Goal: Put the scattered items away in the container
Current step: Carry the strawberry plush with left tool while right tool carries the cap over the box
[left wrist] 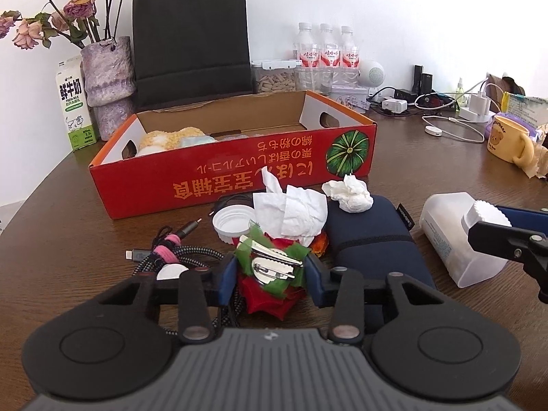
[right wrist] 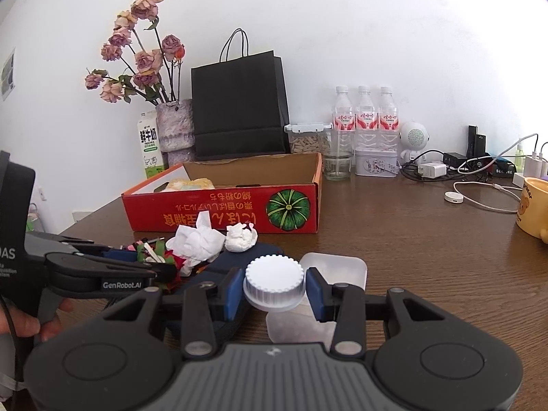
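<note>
Progress of the tidying task, seen from both wrist views. We read the job as barely begun. The red open-topped cardboard box (left wrist: 233, 157), printed with a green pumpkin, sits at 12 o'clock on the brown wooden surface (left wrist: 428, 171) and so far holds only a fluffy yellow, white and pale-blue soft item (left wrist: 174, 140) at its left end; the rest of its floor, as far as we can see over the wall, looks bare.

Still outside, in a heap just in front of the box: 1 red-and-green fabric flower clip with a silver metal clasp (left wrist: 274, 267), 1 loose white screw lid (left wrist: 233, 222), 1 flat crumpled white tissue (left wrist: 294, 209), 1 balled white tissue (left wrist: 352, 191) resting on a navy fabric pouch (left wrist: 373, 239), 1 bundle of braided cables tied with a pink band (left wrist: 171, 253) at 9 o'clock, and 1 translucent white plastic jar with a ribbed white cap (right wrist: 274, 281), lying on its side at 3 o'clock.

The left gripper (left wrist: 272, 274) has its blue fingers (left wrist: 227, 274) clenched against both flanks of the flower clip. The right gripper (right wrist: 274, 291) grasps the jar by its cap, a finger pressed to each side.

We judge that 2 items are in hand and at least 5 more await, none yet lifted clear of the surface as far as we can tell.
</note>
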{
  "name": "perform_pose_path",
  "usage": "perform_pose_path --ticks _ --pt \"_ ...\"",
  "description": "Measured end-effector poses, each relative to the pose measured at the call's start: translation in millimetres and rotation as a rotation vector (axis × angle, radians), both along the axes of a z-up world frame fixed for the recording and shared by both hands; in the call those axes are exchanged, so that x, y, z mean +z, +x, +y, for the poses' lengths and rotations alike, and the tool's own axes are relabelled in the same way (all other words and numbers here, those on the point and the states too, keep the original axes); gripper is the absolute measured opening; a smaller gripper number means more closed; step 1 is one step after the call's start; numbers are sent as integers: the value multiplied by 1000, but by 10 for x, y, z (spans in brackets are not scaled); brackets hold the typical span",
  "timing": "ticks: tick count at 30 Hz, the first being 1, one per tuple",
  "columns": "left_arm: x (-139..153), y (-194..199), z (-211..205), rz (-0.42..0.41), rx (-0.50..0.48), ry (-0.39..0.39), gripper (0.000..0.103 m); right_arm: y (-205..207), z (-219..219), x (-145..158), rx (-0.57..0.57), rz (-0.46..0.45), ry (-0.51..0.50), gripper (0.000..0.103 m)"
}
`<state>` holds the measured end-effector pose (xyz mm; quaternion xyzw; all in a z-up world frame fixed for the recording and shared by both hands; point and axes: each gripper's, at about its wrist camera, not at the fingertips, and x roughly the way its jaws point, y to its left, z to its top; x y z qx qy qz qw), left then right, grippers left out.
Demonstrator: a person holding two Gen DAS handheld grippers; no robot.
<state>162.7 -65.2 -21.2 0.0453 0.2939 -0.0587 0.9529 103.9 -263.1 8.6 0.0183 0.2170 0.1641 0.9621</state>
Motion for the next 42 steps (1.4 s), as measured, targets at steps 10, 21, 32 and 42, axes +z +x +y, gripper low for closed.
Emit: perform_pose_path --ticks 10,21,32,42 --pt "220 -203 128 -64 6 -43 41 -113 67 139 5 -31 -11 39" --pt "532 -296 393 -149 41 -122 41 -47 308 399 33 -86 -21 39" --pt "832 -55 609 -231 72 -181 41 355 736 713 80 -162 -23 39" --pt "1029 387 858 -293 117 -229 41 990 1111 928 104 -193 16 39"
